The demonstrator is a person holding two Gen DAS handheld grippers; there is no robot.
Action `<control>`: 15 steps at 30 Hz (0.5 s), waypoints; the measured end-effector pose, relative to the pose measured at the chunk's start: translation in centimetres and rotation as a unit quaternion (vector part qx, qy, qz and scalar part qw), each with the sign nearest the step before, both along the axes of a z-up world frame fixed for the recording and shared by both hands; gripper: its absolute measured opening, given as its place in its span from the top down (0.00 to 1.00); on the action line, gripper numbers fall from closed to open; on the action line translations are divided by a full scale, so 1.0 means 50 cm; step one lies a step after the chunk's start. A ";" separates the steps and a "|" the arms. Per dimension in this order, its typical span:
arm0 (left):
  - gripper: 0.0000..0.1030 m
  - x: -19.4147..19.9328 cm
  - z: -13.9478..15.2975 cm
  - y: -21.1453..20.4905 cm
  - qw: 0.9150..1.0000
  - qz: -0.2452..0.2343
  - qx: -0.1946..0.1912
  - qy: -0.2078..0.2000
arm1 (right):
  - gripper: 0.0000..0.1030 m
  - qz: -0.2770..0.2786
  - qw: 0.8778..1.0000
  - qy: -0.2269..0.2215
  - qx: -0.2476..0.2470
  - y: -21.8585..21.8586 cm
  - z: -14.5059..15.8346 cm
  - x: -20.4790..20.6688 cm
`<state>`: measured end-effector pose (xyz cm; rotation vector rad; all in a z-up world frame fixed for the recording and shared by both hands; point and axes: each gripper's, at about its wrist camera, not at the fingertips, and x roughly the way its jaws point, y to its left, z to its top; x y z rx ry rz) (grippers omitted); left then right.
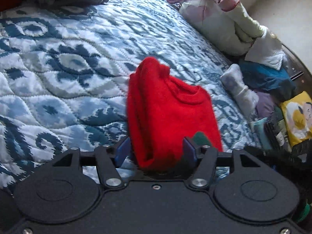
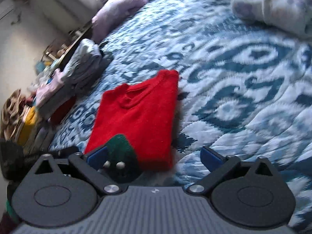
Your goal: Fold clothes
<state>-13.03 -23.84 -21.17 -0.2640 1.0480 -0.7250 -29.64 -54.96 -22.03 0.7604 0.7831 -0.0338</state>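
A red sweater (image 1: 167,115), fuzzy knit and folded into a thick rectangular bundle, sits between the blue pads of the left gripper (image 1: 156,152), whose jaws are closed against its near end; the far end with the neckline droops toward the quilt. In the right wrist view the same sweater (image 2: 140,117) shows its flat top face and ribbed collar, with a green patch at its near corner. The right gripper (image 2: 154,159) stands wide apart with nothing between its pads, the sweater lying toward its left finger. Below is a bed covered by a quilted blue-and-white patterned quilt (image 1: 74,62). The left view alone shows a pale pillow (image 1: 220,21) and a yellow printed bag (image 1: 298,115); the right view alone shows a stack of folded clothes (image 2: 83,64) and a lilac bolster (image 2: 119,9).
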 end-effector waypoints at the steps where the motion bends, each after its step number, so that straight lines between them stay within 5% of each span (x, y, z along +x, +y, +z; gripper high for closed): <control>1: 0.43 0.003 -0.009 -0.002 1.000 0.000 -0.001 0.004 | 0.11 -0.008 1.000 -0.004 0.005 0.001 -0.011 0.007; 4: 0.41 0.024 -0.033 -0.012 1.000 0.004 -0.007 0.019 | 0.19 -0.022 1.000 -0.008 0.015 -0.004 -0.032 0.033; 10: 0.42 0.058 -0.073 -0.038 0.999 0.001 -0.027 0.040 | 0.18 0.005 1.000 -0.005 0.023 0.000 -0.076 0.103; 11: 0.49 0.062 -0.076 -0.044 0.999 -0.002 -0.031 0.038 | 0.18 0.015 1.000 -0.011 0.016 0.007 -0.079 0.113; 12: 0.70 0.067 -0.069 -0.049 0.999 -0.008 -0.035 0.033 | 0.20 0.028 0.999 -0.020 0.013 0.014 -0.081 0.123; 13: 0.74 0.072 -0.058 -0.055 0.999 -0.017 -0.037 0.026 | 0.35 0.044 0.998 -0.030 0.017 0.023 -0.083 0.133; 15: 0.77 0.083 -0.036 -0.067 0.998 -0.034 -0.043 0.011 | 0.49 0.064 0.997 -0.034 0.012 0.043 -0.083 0.152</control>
